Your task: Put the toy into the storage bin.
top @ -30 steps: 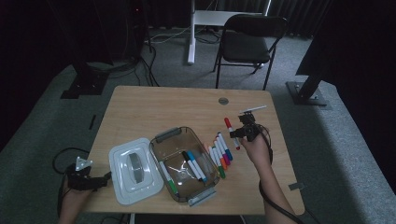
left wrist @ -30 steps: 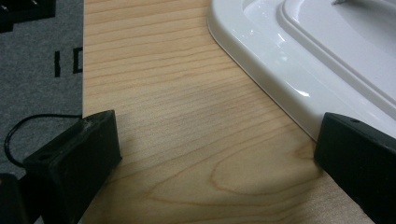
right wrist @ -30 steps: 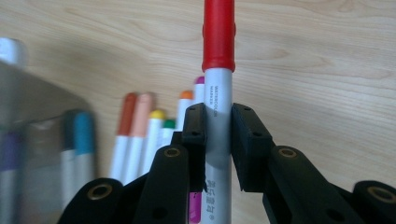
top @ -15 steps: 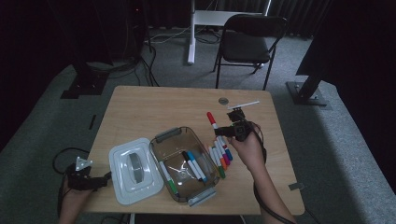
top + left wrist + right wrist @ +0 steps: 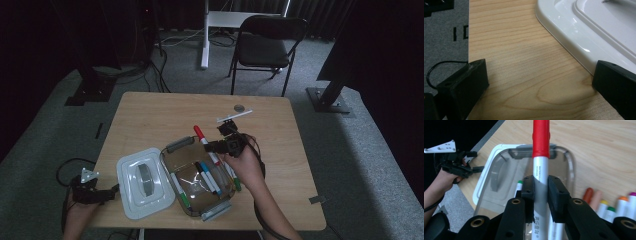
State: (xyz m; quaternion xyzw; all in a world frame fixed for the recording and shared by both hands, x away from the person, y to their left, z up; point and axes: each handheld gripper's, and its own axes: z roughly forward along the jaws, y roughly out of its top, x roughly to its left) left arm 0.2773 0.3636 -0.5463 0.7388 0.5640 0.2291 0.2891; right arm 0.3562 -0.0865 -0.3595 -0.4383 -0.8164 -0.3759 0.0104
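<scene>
The right gripper (image 5: 541,192) is clamped on a red-capped marker (image 5: 541,157), its jaws pinching the grey barrel and holding it over the clear container (image 5: 172,150) in the middle of the wooden table (image 5: 150,115). Inside that container lie about four markers (image 5: 207,177), caps green, black, blue and one I can't make out. More markers (image 5: 614,205) lie on the table just beside it. One white lid (image 5: 142,182) rests flat to the container's left. At the table's near left corner the left gripper (image 5: 539,82) sits low with its jaws spread wide, nothing between them, the lid's edge touching one jaw.
</scene>
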